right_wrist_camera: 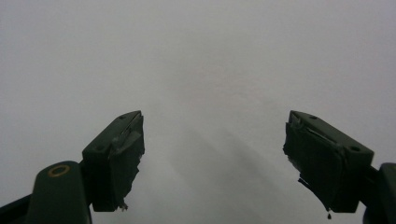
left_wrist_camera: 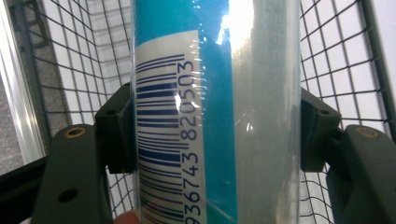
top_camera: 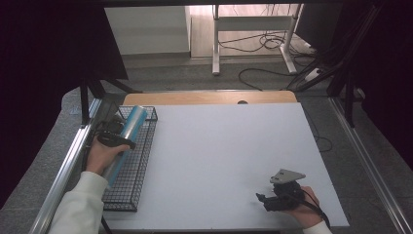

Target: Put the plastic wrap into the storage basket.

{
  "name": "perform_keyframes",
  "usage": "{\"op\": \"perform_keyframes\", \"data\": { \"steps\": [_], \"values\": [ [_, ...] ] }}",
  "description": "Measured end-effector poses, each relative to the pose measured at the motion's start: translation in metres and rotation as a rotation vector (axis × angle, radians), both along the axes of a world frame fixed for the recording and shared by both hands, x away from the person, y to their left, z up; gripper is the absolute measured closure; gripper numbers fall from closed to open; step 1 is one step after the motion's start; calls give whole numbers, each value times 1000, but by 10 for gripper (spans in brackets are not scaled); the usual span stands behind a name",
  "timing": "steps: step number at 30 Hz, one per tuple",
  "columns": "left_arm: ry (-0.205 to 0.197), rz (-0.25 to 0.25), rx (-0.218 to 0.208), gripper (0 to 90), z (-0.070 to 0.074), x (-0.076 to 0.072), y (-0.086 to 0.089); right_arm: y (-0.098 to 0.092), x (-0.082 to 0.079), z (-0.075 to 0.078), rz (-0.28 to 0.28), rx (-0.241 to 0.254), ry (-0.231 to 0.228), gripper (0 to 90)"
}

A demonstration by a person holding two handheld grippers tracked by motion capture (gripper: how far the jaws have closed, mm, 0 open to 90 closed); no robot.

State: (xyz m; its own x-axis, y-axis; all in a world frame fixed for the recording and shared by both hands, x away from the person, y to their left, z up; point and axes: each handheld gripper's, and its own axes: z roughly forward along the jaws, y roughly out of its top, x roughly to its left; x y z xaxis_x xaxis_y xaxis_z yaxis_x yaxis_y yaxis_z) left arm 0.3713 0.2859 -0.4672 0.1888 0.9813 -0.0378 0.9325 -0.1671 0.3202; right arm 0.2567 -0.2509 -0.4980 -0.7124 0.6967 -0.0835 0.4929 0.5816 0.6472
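Left gripper view shows the left gripper clamped on a glossy blue tube over the wire basket at the frame's left, where slick wrap could slip free, while the right gripper idles wide open on the tabletop

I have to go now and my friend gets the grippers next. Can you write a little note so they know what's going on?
Left gripper: shut on the blue tube, one jaw on each side, over the wire basket at the table's left edge.
Right gripper: open, holding nothing, low over the white table near the front right.
Done: the tube is gripped and sits in or just above the basket; I cannot tell if it rests on the bottom.
Left: probably set it down and let go.
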Motion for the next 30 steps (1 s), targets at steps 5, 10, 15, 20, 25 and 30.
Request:
{"op": "perform_keyframes", "data": {
  "steps": [5, 10, 15, 20, 25, 30],
  "values": [
    [27, 1, 18, 313, -15, 0, -4, 0, 1, -1, -1, -5, 4, 204],
    [52, 7, 29, 311, -23, 1, -7, 0, 0, -2, 0, -9, 3, 201],
    [-100, 35, 15, 233, 8, -7, -10, 0, 0, -2, 2, -10, 3, 198],
    [-147, 8, -17, 174, 24, -14, -12, 0, -1, -1, 2, -13, -2, 198],
    [-212, -55, -75, 134, 34, -23, -19, -1, 0, -2, 2, -13, -1, 197],
    [-241, -115, -116, 121, 39, -32, -30, -1, 0, -2, 3, -12, 1, 197]
  ]
}}
